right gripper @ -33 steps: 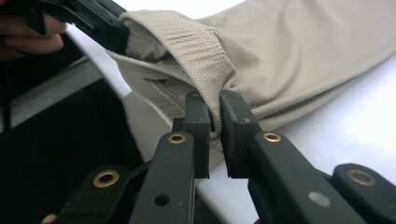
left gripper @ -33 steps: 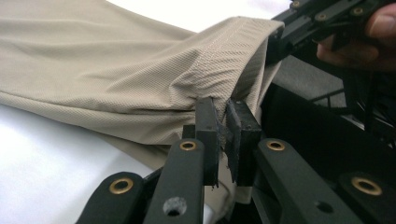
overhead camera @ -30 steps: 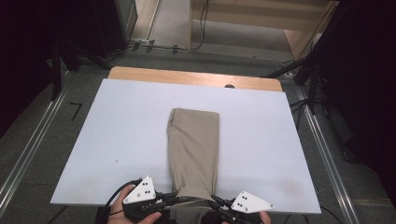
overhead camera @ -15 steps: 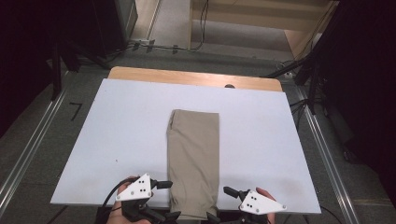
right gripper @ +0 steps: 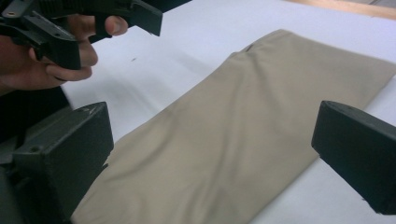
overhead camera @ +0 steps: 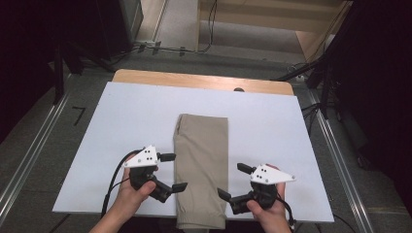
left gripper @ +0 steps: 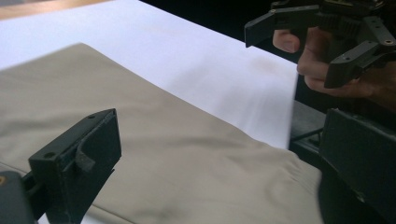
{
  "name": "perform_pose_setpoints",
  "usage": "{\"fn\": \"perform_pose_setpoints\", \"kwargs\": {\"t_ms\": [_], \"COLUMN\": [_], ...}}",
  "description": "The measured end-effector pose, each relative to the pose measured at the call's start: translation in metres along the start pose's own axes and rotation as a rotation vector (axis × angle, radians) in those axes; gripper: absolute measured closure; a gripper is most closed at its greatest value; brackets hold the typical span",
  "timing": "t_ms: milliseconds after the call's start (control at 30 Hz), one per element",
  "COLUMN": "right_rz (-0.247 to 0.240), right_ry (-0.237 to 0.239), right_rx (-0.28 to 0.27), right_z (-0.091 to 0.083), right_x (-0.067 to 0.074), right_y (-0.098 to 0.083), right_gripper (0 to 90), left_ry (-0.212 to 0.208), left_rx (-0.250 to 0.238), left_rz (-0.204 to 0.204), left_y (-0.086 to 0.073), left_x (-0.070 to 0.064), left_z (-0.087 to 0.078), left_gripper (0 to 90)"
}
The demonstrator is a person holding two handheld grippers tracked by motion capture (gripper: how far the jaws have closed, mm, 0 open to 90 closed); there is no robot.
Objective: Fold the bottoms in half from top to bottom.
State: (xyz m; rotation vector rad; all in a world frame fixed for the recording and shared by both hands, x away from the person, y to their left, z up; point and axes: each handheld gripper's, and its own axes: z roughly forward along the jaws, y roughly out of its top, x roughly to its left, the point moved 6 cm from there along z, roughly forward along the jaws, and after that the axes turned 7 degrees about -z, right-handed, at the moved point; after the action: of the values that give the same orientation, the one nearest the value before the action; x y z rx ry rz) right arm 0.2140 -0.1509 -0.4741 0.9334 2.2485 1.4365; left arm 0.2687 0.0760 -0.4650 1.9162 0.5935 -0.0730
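Note:
A folded khaki garment point(overhead camera: 201, 165) lies lengthwise on the white board point(overhead camera: 121, 126), and its near end hangs over the front edge. My left gripper point(overhead camera: 174, 171) is at the garment's left edge and my right gripper point(overhead camera: 232, 180) at its right edge, and they point toward each other. Both have just been opening and now stand wide open, with no pad pressing on the cloth. In the left gripper view the garment point(left gripper: 163, 154) lies under the open left gripper point(left gripper: 219, 158). In the right gripper view the cloth point(right gripper: 243, 130) stretches away under the open right gripper point(right gripper: 212, 149).
The white board rests on a wooden table point(overhead camera: 194, 80) whose far strip shows. Metal rails point(overhead camera: 335, 160) run along both sides on the floor. Cables and dark stands point(overhead camera: 316, 73) sit beyond the table. Bare board lies left, right and beyond the garment.
Both grippers were shut close together at the garment's near end. They have opened, let the cloth go, risen a little and moved forward and apart to either side of it.

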Motion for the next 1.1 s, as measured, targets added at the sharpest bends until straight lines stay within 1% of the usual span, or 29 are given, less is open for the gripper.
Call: {"fn": "perform_pose_setpoints", "kwargs": {"t_ms": [67,133,200,267,300,367,500,567,600,633,700,833,867,900,933,967,1067,1100], "right_rz": [-0.001,0.005,0.004,0.009,0.013,0.011,0.023,0.024,0.032,0.04,0.052,0.09,0.092,0.098,0.101,0.107,0.112,0.118], "right_ry": [-0.005,-0.004,-0.013,-0.022,-0.032,-0.04,-0.053,-0.055,-0.051,-0.056,-0.054,-0.065,-0.066,-0.065,-0.066,-0.063,-0.063,-0.068], "right_rx": [0.005,0.008,0.014,0.02,0.026,0.035,0.054,0.064,0.069,0.078,0.091,0.125,0.134,0.148,0.155,0.163,0.194,0.208], "right_z": [0.005,0.01,0.015,0.021,0.024,0.029,0.044,0.053,0.058,0.064,0.073,0.092,0.096,0.101,0.104,0.108,0.119,0.123], "right_x": [-0.01,-0.02,-0.032,-0.043,-0.05,-0.061,-0.082,-0.093,-0.099,-0.106,-0.117,-0.14,-0.143,-0.148,-0.151,-0.155,-0.164,-0.167], "right_y": [0.005,0.009,0.012,0.016,0.018,0.022,0.028,0.03,0.031,0.031,0.031,0.031,0.031,0.031,0.031,0.031,0.03,0.029], "right_gripper": [0.0,0.0,0.0,0.0,0.0,0.0,0.0,0.0,0.0,0.0,0.0,0.0,0.0,0.0,0.0,0.0,0.0,2.7], "left_ry": [0.014,0.018,0.036,0.041,0.045,0.053,0.076,0.079,0.091,0.096,0.109,0.138,0.14,0.134,0.138,0.157,0.196,0.209], "left_rx": [-0.003,-0.01,-0.006,-0.002,-0.003,0.002,0.009,0.011,0.011,0.014,0.024,0.043,0.045,0.048,0.058,0.069,0.098,0.104], "left_rz": [0.006,0.004,0.007,-0.008,-0.014,-0.023,-0.041,-0.062,-0.073,-0.078,-0.087,-0.132,-0.154,-0.162,-0.174,-0.188,-0.206,-0.217], "left_y": [0.006,0.012,0.017,0.022,0.024,0.029,0.038,0.042,0.044,0.045,0.047,0.051,0.052,0.052,0.051,0.051,0.048,0.047], "left_x": [0.009,0.018,0.03,0.042,0.047,0.058,0.081,0.093,0.101,0.106,0.117,0.139,0.146,0.15,0.155,0.161,0.174,0.178], "left_z": [0.002,0.004,0.007,0.01,0.011,0.014,0.022,0.027,0.03,0.032,0.038,0.049,0.053,0.055,0.058,0.063,0.072,0.075], "left_gripper": [0.0,0.0,0.0,0.0,0.0,0.0,0.0,0.0,0.0,0.0,0.0,0.0,0.0,0.2,2.3,4.9,10.7,13.3]}}
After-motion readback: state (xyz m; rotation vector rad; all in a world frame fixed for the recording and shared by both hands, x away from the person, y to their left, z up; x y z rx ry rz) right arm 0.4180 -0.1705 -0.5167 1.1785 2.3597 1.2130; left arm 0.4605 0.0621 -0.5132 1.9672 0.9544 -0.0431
